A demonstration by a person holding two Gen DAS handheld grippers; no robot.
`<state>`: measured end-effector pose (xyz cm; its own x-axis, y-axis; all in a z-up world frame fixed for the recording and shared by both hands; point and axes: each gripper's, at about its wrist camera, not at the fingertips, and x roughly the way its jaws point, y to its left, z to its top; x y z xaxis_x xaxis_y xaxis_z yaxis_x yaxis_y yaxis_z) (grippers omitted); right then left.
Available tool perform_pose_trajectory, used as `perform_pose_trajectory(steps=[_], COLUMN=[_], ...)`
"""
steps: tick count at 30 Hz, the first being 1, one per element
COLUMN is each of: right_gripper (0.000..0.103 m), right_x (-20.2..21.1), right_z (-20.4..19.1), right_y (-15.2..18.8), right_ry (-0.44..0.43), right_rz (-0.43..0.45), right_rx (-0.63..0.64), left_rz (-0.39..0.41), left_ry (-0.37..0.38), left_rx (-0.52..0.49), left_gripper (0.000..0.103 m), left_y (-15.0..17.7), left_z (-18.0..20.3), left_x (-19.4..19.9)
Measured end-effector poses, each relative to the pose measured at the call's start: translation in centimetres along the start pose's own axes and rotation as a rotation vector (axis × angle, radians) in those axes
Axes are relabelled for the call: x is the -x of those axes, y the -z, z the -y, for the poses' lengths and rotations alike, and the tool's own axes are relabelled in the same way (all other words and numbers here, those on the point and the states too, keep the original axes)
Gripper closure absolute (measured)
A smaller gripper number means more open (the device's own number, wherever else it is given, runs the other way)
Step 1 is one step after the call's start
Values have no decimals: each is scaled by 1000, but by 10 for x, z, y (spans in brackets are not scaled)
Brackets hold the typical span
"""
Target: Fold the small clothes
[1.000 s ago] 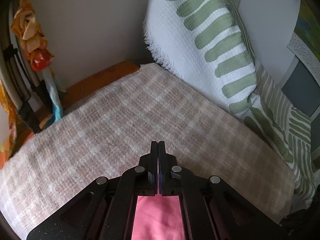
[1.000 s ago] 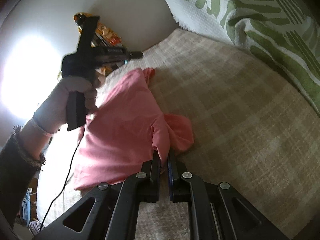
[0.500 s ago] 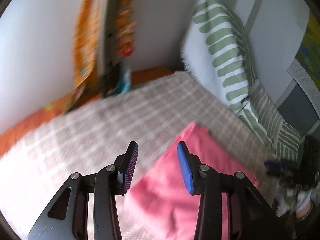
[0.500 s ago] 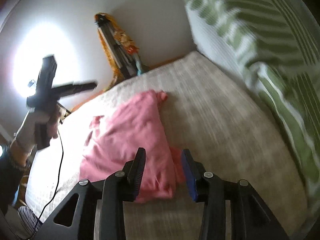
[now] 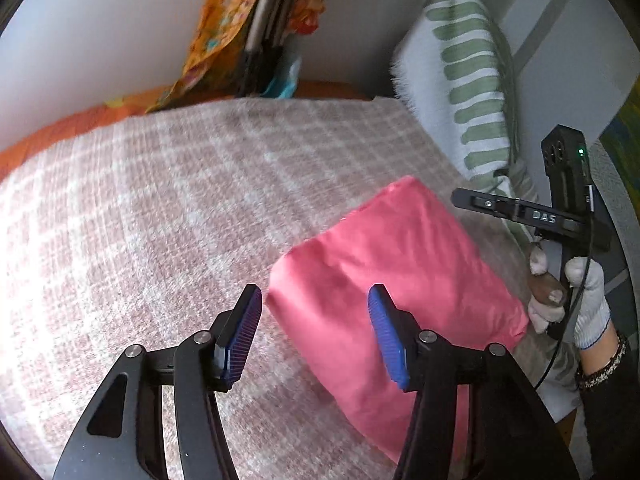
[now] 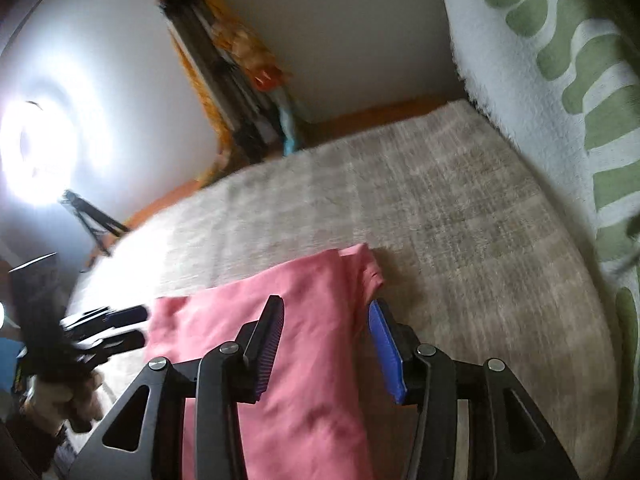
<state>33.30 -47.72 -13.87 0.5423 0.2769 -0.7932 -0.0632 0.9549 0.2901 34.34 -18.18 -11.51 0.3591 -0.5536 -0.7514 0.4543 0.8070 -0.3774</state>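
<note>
With the left gripper [image 5: 314,330] and right gripper [image 6: 326,344] both spread and empty, the pink garment [image 5: 384,276] lies folded on the checked blanket [image 5: 160,200] directly beneath their tips; being light, limp fabric, it should be pinched at a folded edge.

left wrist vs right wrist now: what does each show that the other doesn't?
Left wrist only: the right hand in a white glove, sharp, holding its tool from the side, and a painted panel at the right edge.
Right wrist only: a glaring ring light on a stand, and the garment's sleeve end near the blue pads.
Both: the pink garment folded flat on the plaid blanket, the green-striped pillow, orange fabric in the corner, and the open left gripper and right gripper, neither gripping cloth.
</note>
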Motion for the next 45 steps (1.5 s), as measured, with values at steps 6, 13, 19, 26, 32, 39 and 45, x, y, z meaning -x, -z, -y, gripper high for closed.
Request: perform_pose_trajectory(steps=[6, 13, 19, 26, 32, 39, 45], right_gripper=[95, 103, 101, 62, 44, 32, 31], right_x=[-22, -11, -22, 52, 91, 64, 9], right_z=[5, 6, 0, -8, 6, 39, 49], right_y=[-6, -11, -9, 12, 41, 28, 9], right_ry=[-28, 40, 110, 114, 46, -115, -180], right_rz=[-25, 50, 7, 99, 70, 5, -45], right_rx=[-41, -44, -12, -1, -35, -112, -122], left_rz=[-14, 23, 40, 44, 17, -34, -18], left_ry=[47, 102, 22, 3, 62, 95, 115], left_rx=[90, 143, 93, 129, 144, 183, 185], left_gripper=[49, 98, 98, 96, 59, 53, 53], left_y=[2, 2, -1, -3, 6, 14, 13], left_z=[-24, -35, -33, -46, -42, -35, -32], left_x=[-14, -17, -18, -7, 8, -5, -11])
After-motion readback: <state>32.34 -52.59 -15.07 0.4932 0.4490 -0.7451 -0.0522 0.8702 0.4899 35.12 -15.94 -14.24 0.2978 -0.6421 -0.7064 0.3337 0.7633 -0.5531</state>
